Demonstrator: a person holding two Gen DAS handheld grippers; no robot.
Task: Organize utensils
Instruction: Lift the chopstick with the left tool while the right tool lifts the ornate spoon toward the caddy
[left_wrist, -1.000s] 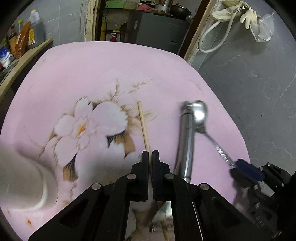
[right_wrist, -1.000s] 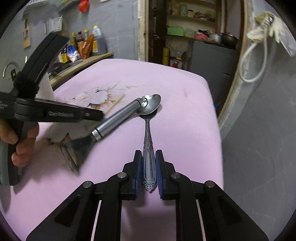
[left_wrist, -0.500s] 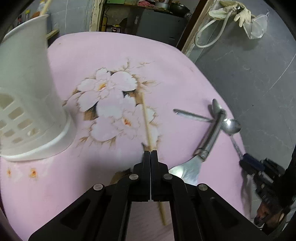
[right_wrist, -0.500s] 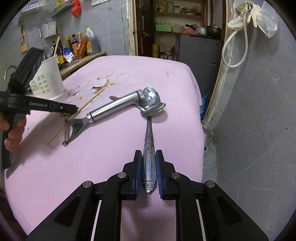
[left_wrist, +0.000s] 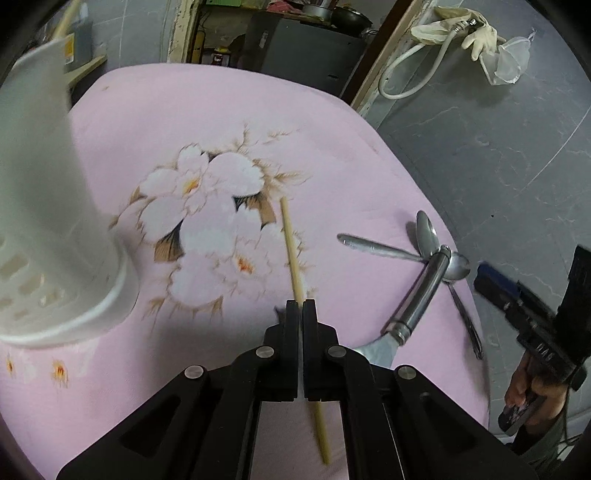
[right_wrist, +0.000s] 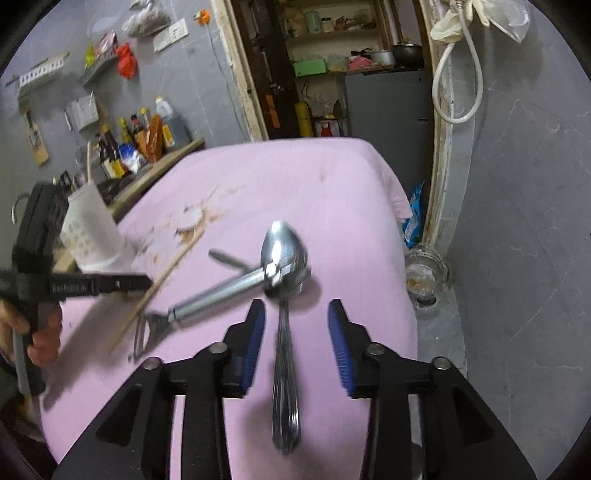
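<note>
spoon lies lengthwise, bowl pointing away, handle near.

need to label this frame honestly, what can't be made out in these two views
- Left wrist view: the white holder is motion-blurred and cut by the left edge; its contents are unreadable.
- Left wrist view: the chopstick passes behind the left gripper; its middle is hidden.
- Right wrist view: the spoon between the opening right gripper is blurred; its pattern is lost.
</note>
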